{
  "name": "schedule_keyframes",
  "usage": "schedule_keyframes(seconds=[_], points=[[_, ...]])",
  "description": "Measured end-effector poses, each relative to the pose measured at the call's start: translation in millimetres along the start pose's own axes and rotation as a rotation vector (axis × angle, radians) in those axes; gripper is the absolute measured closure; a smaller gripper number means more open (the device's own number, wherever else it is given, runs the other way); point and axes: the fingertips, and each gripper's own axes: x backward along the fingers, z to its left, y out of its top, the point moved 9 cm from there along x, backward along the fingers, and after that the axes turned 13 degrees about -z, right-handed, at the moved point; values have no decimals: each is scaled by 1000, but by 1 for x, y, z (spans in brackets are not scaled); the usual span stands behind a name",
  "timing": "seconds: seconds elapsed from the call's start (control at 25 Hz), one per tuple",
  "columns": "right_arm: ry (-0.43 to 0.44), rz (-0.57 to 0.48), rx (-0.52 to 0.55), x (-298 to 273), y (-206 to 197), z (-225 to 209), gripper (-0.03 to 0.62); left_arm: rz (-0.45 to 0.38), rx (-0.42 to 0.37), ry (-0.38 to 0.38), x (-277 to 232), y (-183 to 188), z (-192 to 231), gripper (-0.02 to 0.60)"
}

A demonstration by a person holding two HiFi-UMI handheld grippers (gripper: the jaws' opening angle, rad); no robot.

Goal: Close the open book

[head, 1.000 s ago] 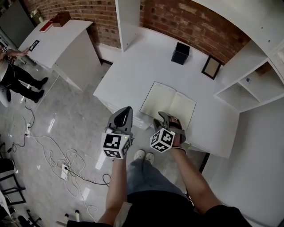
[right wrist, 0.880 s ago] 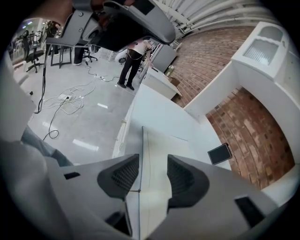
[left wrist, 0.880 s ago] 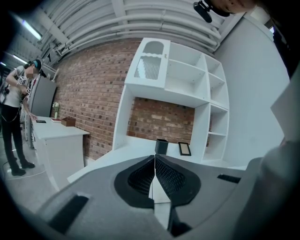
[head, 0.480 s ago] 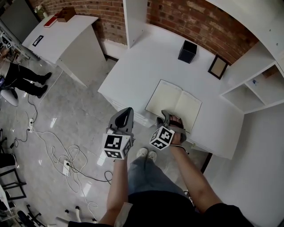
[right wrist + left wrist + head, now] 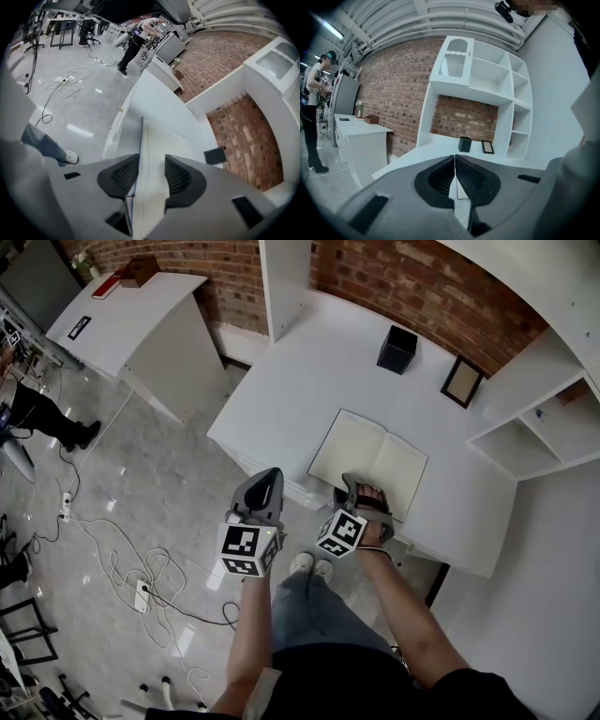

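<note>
The open book (image 5: 370, 457) lies flat on the white desk (image 5: 300, 381), its cream pages up. My right gripper (image 5: 361, 495) is at the near edge of its right-hand half. In the right gripper view the page block and blue cover edge of the book (image 5: 154, 140) fill the gap between the two pads, so the right gripper (image 5: 151, 168) is shut on that half. My left gripper (image 5: 265, 479) hangs off the desk's front corner, above the floor, left of the book. The left gripper (image 5: 454, 159) has its pads pressed together with nothing held.
A black box (image 5: 397, 350) and a small picture frame (image 5: 459, 382) stand at the back of the desk by the brick wall. White shelves (image 5: 534, 427) border the right side. A second white desk (image 5: 122, 324), floor cables (image 5: 141, 577) and a person (image 5: 37, 413) are at the left.
The right gripper has crept a little further onto the book's near edge. The left gripper has stayed put. The person at the far left has shifted.
</note>
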Motion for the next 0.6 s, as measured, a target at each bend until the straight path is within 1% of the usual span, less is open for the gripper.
schedule_keyframes(seconds=[0.04,0.2,0.4,0.48,0.6], points=[[-6,-3,4,1,0,1,430,2,2,1,0,-1,0,571],[-27,-8,20,4,-1,4,523,5,1,-5,-2,-2,-3,571],[-60,-19,-16,8,-3,7,543,12,3,-7,0,-2,-3,571],[-82,-36,-59,12,-3,5,547,12,4,-8,0,-3,-3,571],[-128,-70,-190,21,-4,-1,551,11,6,-14,-2,-2,-3,571]])
